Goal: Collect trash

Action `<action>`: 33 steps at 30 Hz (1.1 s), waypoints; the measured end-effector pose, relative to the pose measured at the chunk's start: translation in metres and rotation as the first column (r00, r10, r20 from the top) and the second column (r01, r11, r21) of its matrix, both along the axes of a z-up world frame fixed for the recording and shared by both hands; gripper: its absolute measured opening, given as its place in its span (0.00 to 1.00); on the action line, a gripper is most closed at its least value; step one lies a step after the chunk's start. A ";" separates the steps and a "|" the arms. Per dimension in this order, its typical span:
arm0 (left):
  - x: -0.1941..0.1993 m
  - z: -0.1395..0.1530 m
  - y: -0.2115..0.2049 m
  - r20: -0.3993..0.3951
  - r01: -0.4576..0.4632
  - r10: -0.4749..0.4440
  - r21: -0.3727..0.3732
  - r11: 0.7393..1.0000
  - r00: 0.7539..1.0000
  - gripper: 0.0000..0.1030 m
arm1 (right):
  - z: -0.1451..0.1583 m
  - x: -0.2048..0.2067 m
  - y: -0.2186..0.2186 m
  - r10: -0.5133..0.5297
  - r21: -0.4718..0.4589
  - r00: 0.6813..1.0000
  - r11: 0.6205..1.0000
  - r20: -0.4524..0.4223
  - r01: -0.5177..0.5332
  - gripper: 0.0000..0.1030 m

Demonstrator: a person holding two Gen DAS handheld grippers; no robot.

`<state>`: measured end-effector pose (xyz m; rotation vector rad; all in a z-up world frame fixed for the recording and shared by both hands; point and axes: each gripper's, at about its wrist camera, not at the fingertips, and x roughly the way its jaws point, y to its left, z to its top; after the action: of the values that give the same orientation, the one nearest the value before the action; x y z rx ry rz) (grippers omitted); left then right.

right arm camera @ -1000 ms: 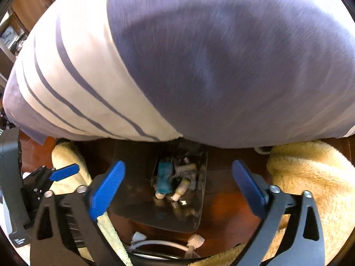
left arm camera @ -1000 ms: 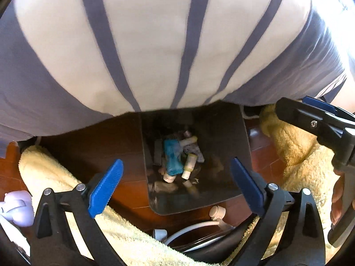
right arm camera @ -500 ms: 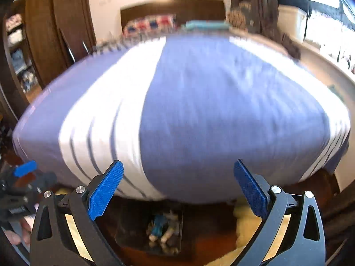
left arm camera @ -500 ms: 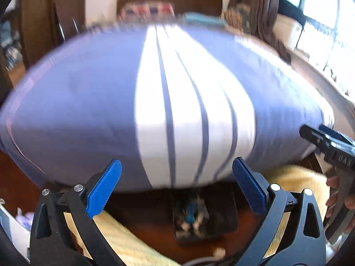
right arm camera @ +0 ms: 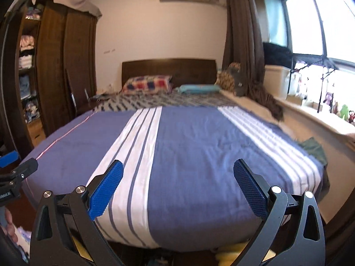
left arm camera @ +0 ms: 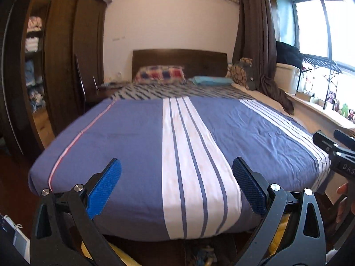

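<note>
Both grippers are now pointing level across the bed, where a second ago they were aiming down at the floor beneath its foot. The left gripper is holding its blue pads wide apart with nothing between them, and the right gripper is doing the same. The dark tray of trash, which was filling the middle of both views a second ago, is now slipping almost out of sight: only a few blurred bits of trash are showing at the bottom edge of the left view, below the blanket's white stripes. The headboard, a checked pillow, the wardrobe, the curtain and the window are coming into view where only blanket was showing before. Yellow towel is peeking out under the bed's foot.
</note>
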<state>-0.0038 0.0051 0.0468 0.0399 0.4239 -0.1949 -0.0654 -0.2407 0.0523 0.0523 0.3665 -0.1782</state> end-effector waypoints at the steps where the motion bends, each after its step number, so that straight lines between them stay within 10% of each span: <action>1: -0.001 0.004 0.000 0.008 -0.001 0.001 0.002 1.000 1.000 0.92 | 0.004 -0.001 0.000 -0.008 -0.004 1.000 1.000 0.007 0.008 0.97; 33: -0.015 0.015 0.002 0.051 -0.024 0.023 0.012 1.000 0.998 0.92 | 0.007 -0.003 0.012 -0.030 0.004 1.000 1.000 -0.004 0.030 0.97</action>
<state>-0.0192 0.0069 0.0619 0.0517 0.3750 -0.1677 -0.0688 -0.2289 0.0590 0.0614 0.3698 -0.2078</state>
